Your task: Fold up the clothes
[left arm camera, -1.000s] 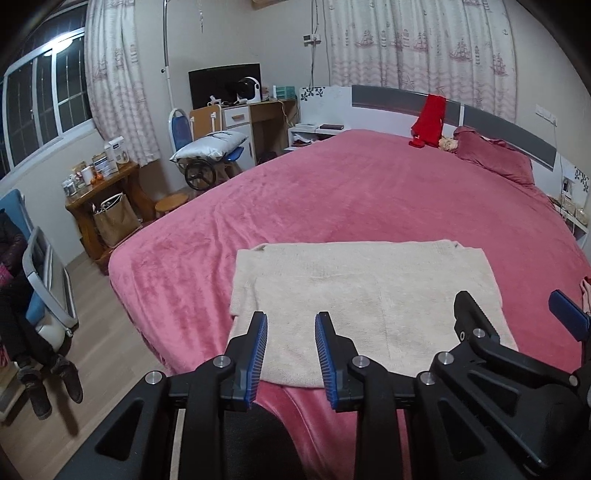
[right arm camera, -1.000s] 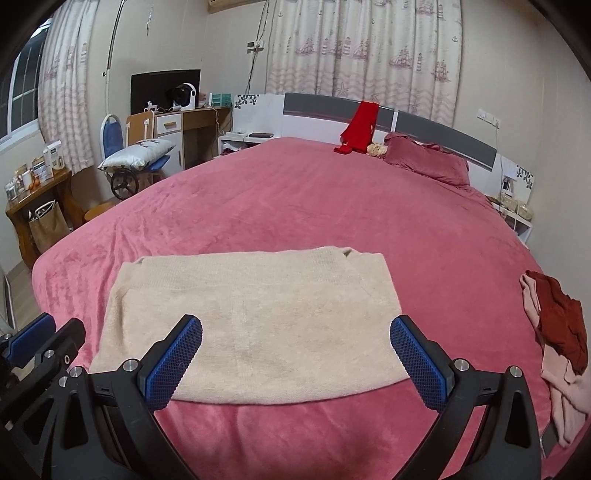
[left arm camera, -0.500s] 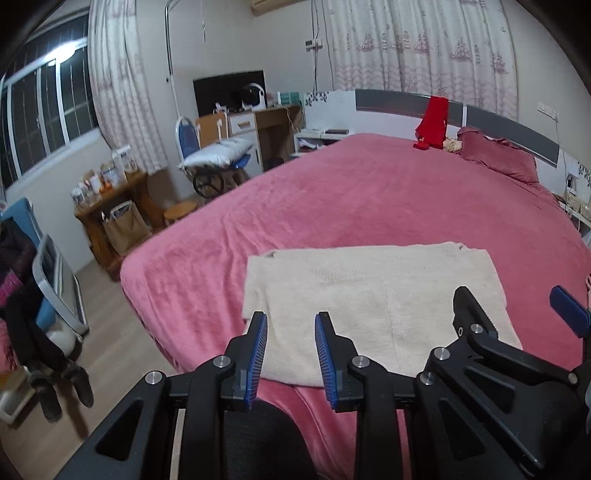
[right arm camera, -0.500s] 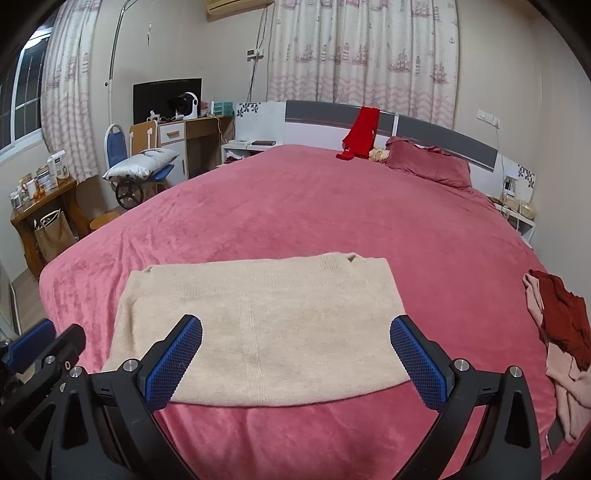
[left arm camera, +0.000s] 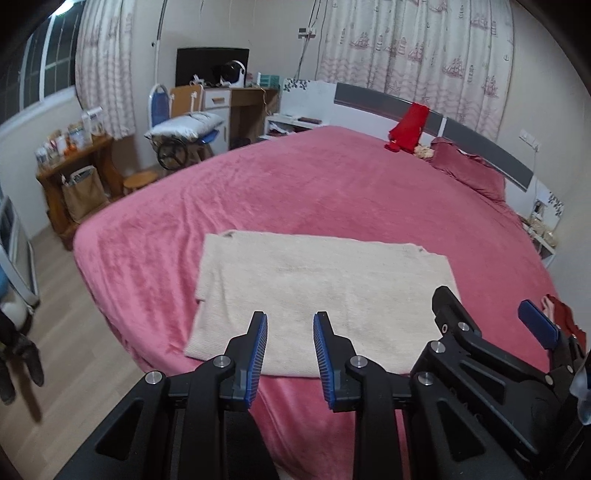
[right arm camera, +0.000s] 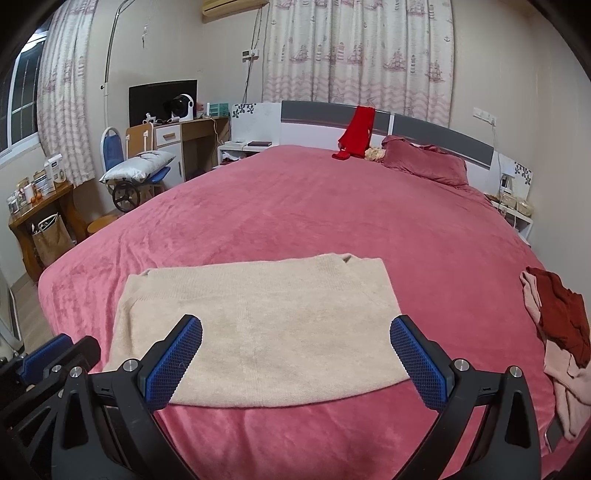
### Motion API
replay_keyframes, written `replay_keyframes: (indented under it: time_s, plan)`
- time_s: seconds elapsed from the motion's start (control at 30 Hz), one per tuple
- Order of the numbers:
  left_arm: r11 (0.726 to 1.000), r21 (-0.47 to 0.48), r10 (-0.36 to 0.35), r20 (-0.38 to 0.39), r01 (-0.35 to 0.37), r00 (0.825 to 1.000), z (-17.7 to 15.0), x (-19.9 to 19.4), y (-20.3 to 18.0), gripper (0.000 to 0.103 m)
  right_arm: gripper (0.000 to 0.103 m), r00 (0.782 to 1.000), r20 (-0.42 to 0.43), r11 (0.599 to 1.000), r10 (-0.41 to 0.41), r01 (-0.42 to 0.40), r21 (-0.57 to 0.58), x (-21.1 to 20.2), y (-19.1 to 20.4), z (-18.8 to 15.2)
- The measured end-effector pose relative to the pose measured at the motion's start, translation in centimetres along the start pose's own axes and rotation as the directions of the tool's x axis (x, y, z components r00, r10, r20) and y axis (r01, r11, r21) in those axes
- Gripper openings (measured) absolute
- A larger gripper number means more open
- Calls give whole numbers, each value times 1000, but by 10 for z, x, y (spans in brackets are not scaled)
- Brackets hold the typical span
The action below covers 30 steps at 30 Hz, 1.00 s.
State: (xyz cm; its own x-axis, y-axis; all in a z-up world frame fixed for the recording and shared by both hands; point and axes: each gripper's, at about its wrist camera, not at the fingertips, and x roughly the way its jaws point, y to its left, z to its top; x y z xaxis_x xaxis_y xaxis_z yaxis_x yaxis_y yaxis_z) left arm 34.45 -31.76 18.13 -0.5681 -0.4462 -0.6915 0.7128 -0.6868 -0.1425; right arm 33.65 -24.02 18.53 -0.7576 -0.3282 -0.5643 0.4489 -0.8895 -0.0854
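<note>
No legible writing. Both the left hand-held gripper (left arm camera: 290,325) and right hand-held gripper (right arm camera: 295,330) stand apart, empty, above the folded cream sweater (right arm camera: 255,321) on the bed (right arm camera: 314,206); a clothes heap (right arm camera: 561,332) lies aside.

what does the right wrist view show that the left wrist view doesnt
Only the right wrist view shows the air conditioner above the curtains and the whole pile of red and pink clothes at the bed's right edge.

Only the left wrist view shows the wooden floor and dark shoes beside the bed.

Both show the folded beige sweater on the pink blanket, with neither gripper touching it.
</note>
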Motion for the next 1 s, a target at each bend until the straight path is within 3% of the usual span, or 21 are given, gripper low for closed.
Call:
replay_keyframes:
  time_s: [0.23,0.53,1.0]
  plan:
    - [1000,-7,1,-3,-1,1000,-3,1,-3,25,103,1000,-12,1000,-3,3,4,2,-1,-1]
    - [994,68,84,68,-88,994,-6,-7,-14,20,103,1000,-22,1000,10,-10,10,2,-1,-3]
    - [995,52,80,15,-81,997,-9,1,-13,19,103,999,-52,1000,13,-13,9,7,-4,-9]
